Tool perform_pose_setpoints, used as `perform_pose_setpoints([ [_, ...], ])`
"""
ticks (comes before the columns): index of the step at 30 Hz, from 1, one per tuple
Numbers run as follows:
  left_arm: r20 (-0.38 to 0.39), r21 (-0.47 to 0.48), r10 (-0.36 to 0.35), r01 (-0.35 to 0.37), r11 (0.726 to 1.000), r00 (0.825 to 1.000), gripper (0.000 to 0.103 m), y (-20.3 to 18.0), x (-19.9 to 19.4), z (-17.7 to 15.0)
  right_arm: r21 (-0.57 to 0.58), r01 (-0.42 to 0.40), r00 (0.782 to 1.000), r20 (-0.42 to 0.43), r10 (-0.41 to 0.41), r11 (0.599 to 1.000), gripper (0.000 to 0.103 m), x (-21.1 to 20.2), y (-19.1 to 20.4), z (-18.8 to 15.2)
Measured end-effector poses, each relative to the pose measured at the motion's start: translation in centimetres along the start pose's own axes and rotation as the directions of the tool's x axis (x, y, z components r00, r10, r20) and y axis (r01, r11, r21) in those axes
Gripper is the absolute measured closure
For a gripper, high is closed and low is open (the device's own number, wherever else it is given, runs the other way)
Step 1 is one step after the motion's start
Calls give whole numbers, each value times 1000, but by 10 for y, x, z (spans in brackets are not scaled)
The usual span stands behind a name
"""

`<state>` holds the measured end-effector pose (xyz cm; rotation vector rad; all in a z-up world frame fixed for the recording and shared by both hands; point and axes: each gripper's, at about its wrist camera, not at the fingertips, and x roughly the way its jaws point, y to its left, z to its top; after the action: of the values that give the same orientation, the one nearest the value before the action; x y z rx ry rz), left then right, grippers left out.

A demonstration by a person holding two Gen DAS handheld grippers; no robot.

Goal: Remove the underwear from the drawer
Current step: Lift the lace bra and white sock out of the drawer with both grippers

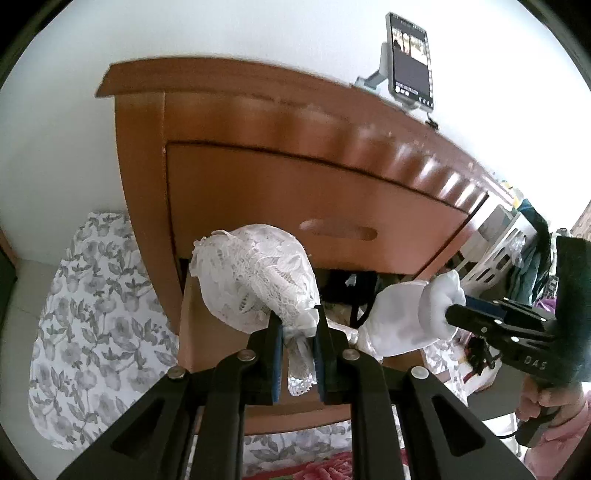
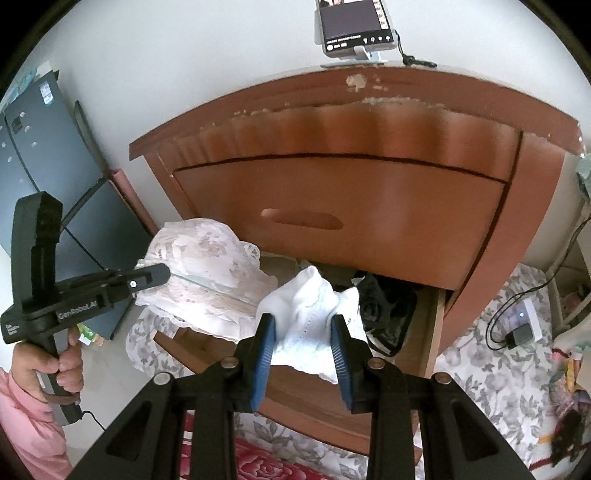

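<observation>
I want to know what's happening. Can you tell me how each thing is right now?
Brown wooden lower drawer: pulled open.
Upper drawer: closed.
White lace underwear: lifted, clamped by left gripper.
Plain white cotton underwear: lifted, held between right gripper pads.
Phone on stand: screen on.

Both fisheyes sit just behind their tool's fingers, looking forward and slightly down, close to the wooden nightstand [image 1: 258, 177]. Left wrist views it from the left, angled right. Right wrist views it from the right, more head-on. Shared: closed upper drawer front [image 2: 351, 206], open lower drawer [image 2: 424, 332], phone on stand [image 1: 410, 62], and each other's tool.
</observation>
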<state>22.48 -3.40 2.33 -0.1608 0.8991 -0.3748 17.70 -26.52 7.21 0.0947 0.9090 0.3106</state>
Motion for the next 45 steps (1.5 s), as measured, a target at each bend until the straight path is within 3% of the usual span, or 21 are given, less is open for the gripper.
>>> perform_pose_setpoints([
  [15, 23, 6, 20, -20, 1000, 1000, 88, 1, -23, 11, -90, 51, 999, 4, -51, 995, 70, -7, 22, -1],
  [25, 48, -6, 58, -58, 998, 997, 88, -3, -37, 25, -77, 31, 998, 63, -26, 997, 71, -25, 18, 8],
  [32, 132, 13, 71, -73, 997, 989, 89, -16, -67, 46, -58, 43, 993, 110, -37, 997, 71, -46, 12, 16],
  [45, 203, 71, -8, -6, 997, 979, 89, -39, -114, 43, -101, 51, 992, 119, -39, 994, 71, -67, 28, 13],
])
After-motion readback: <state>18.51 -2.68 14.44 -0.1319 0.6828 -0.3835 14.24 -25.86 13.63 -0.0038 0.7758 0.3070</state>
